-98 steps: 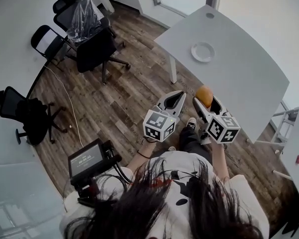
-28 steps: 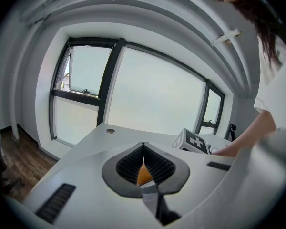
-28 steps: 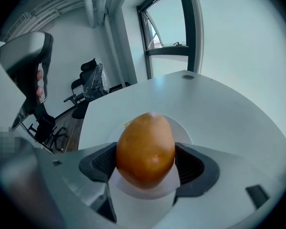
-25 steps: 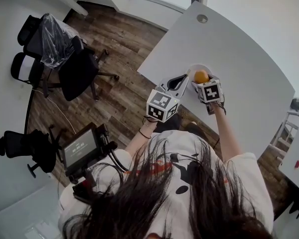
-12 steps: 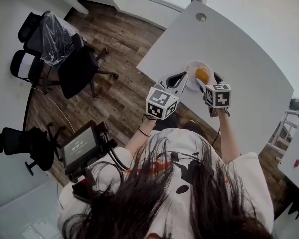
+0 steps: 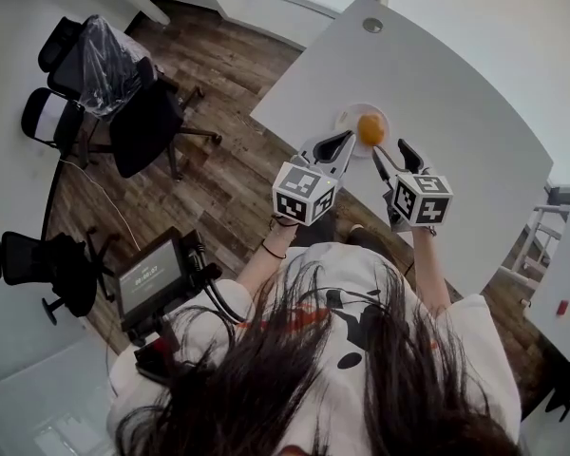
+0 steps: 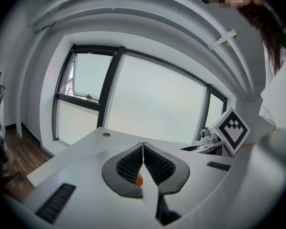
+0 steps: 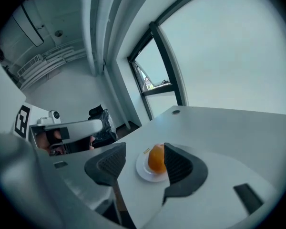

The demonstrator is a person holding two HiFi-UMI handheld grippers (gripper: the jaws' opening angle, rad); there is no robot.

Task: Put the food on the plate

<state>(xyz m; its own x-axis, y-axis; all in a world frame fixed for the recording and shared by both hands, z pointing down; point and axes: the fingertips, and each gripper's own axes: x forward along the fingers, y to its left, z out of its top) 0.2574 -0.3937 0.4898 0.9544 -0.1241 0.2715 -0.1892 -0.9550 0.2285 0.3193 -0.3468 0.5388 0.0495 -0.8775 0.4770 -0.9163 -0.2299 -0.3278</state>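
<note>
An orange (image 6: 370, 128) rests on a small white plate (image 6: 347, 120) near the front edge of the white table (image 6: 456, 112). My right gripper (image 6: 391, 152) hangs just short of the plate, its jaws apart and closing with nothing between them. In the right gripper view the orange (image 8: 156, 158) sits on the plate (image 8: 144, 170) ahead of the right gripper (image 8: 143, 162), partly behind one finger. My left gripper (image 6: 343, 139) is shut and empty, beside the plate at its left. In the left gripper view the left gripper (image 7: 143, 151) shows closed pads, with a sliver of the orange (image 7: 139, 180) behind.
Several black office chairs (image 6: 142, 122) stand on the wooden floor at the left. A small screen on a stand (image 6: 152, 278) sits by the person's left side. The table has a round cable hole (image 6: 372, 26) at its far end. Large windows (image 7: 157, 104) lie beyond.
The right gripper carried the orange to the plate, let go of it and drew back toward me. The left gripper stayed shut beside it.
</note>
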